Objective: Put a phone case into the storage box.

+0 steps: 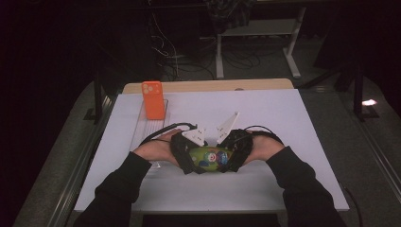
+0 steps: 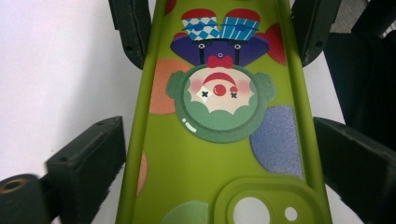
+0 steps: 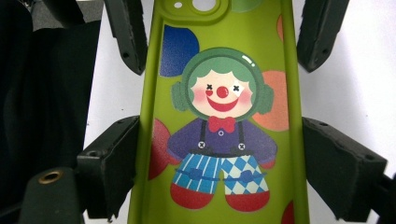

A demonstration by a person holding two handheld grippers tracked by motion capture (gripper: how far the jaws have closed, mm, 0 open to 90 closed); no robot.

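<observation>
A lime-green phone case printed with a clown lies level just above the white table top, spanned between both grippers. My left gripper has its pads against the long edges of the case's camera-cutout end. My right gripper grips the opposite end, by the clown's feet, its pads pressing both edges. In the left gripper view the case runs away toward the right gripper's jaws at the top. In the right gripper view the case does the same toward the left gripper's jaws.
An orange phone stands upright in a clear plastic tray at the back left of the table. A wooden strip edges the far side. Beyond it, a desk frame and cables stand in the dark.
</observation>
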